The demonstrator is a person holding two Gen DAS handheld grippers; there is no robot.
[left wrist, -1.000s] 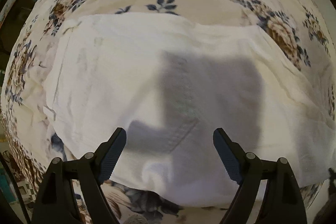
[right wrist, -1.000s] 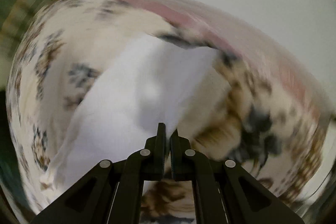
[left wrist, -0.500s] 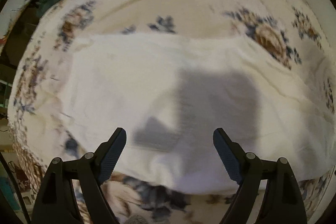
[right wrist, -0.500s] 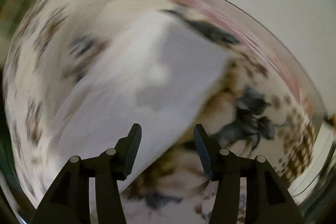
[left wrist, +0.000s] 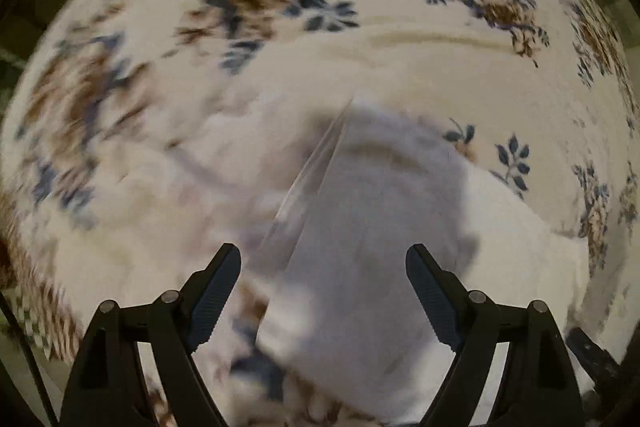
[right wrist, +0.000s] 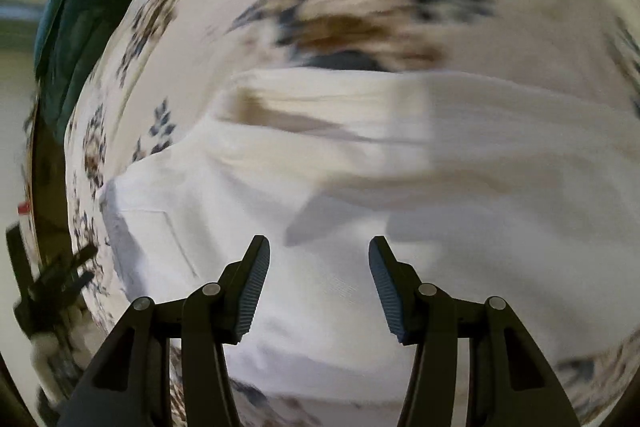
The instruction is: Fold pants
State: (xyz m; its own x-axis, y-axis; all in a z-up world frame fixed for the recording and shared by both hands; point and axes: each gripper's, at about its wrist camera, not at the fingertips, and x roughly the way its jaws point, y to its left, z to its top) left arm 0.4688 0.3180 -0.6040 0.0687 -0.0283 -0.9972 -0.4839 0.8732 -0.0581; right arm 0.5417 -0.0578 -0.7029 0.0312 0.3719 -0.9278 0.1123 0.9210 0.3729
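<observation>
I hover both claws (left wrist: 323,291) — left wide, right (right wrist: 319,287) half-spread, both empty — over white pants (right wrist: 360,227) lying crosswise just beneath.

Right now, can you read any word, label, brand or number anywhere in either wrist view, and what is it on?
None can be read.
White pants: no tag or print shows, only a pocket seam.
Floral bedspread: flower pattern only, no lettering.
Small red mark at the left edge: too small and blurred to tell if it is text.
</observation>
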